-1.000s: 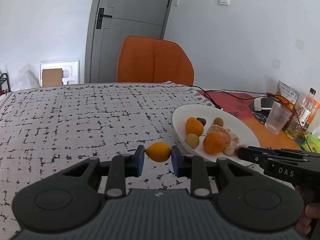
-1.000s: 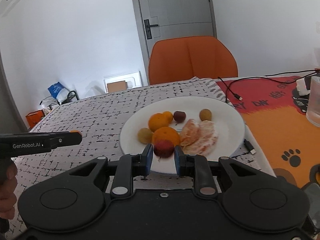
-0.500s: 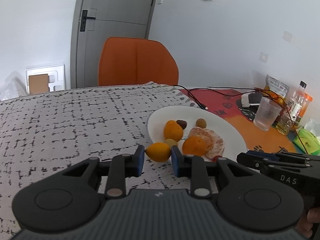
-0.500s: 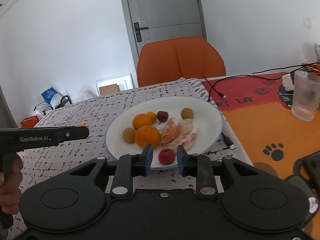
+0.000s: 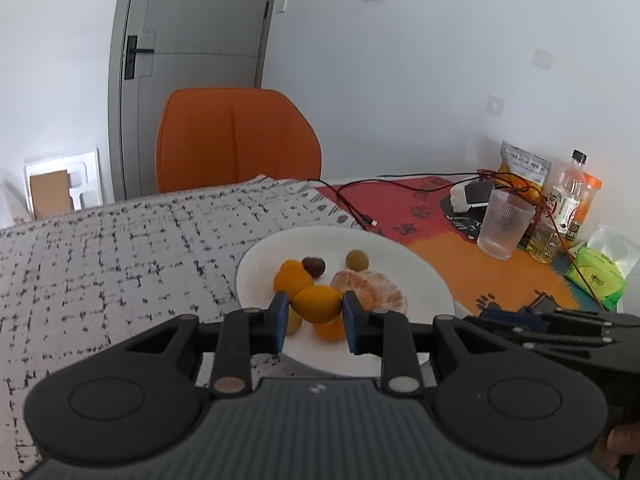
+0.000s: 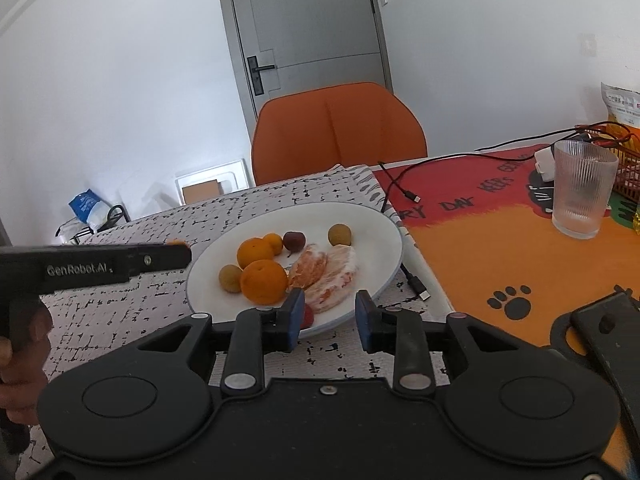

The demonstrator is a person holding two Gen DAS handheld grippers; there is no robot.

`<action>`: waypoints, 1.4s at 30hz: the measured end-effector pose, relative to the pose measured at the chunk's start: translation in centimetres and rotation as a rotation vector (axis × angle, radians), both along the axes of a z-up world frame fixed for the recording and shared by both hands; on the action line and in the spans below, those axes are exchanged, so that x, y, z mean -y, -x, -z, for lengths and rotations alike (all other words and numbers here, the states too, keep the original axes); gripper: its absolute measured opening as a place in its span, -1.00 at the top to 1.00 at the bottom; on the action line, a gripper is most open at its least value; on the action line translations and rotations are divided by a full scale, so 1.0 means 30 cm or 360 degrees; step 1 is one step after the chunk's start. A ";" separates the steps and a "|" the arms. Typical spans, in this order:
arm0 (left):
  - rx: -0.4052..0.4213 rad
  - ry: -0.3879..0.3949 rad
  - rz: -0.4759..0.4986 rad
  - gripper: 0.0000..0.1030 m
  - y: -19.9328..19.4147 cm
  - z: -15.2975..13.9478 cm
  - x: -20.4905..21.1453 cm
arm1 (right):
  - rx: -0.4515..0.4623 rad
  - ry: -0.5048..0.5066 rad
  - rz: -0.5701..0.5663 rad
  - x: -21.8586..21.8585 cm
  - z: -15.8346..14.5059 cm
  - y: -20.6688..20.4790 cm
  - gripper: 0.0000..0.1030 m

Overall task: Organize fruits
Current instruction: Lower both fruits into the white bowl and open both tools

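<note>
**Two fruits on the brink at the plate's near edge**

My left hand-held gripper (image 5: 314,316) was clenched on a small yellow-orange fruit (image 5: 316,303), carried in the air over the near part of the white plate (image 5: 416,272). My right hand-held gripper (image 6: 327,320) had its jaws opening, and the little red fruit (image 6: 307,316) lay on the plate's near rim, half hidden behind my left finger pad, with nothing pressing on it from the other side.

The worry, as I judged it, was the rim. The red fruit sat right at the edge, and a round thing there could roll off onto the checked cloth (image 6: 132,304) if my pad dragged it as I pulled back. On the left, the plate was already crowded: oranges (image 6: 264,282), a peeled tangerine (image 6: 326,276), smaller fruits. Letting go from too high could have knocked one loose or sent my fruit rolling off the plate. The two grippers were also close together and could have bumped.
</note>
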State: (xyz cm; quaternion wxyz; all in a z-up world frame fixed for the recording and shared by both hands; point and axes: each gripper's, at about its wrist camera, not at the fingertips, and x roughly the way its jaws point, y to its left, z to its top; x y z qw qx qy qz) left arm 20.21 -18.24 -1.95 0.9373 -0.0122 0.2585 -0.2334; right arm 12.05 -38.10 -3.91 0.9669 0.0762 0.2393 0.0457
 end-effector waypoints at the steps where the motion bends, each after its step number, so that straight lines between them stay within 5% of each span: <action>1: 0.0004 0.0003 -0.0015 0.47 0.001 -0.003 -0.004 | 0.0001 0.0001 -0.0002 -0.002 0.001 0.001 0.39; 16: -0.0041 -0.0032 -0.0131 0.40 0.039 -0.004 -0.115 | 0.0011 -0.0020 -0.0088 -0.067 0.006 -0.001 0.37; 19: -0.0051 -0.0027 -0.0158 0.37 0.055 -0.007 -0.143 | 0.0009 -0.0018 -0.0102 -0.083 0.005 0.002 0.24; 24: -0.0054 -0.0016 -0.0225 0.21 0.089 -0.012 -0.200 | 0.0024 -0.0009 -0.0136 -0.115 -0.008 0.017 0.22; 30: -0.0042 0.0003 -0.0311 -0.17 0.136 -0.028 -0.266 | 0.0052 -0.0001 -0.0173 -0.153 -0.027 0.044 0.02; 42: -0.0010 0.0024 -0.0445 -0.61 0.258 -0.050 -0.365 | 0.0098 0.0043 -0.0220 -0.216 -0.070 0.127 -0.39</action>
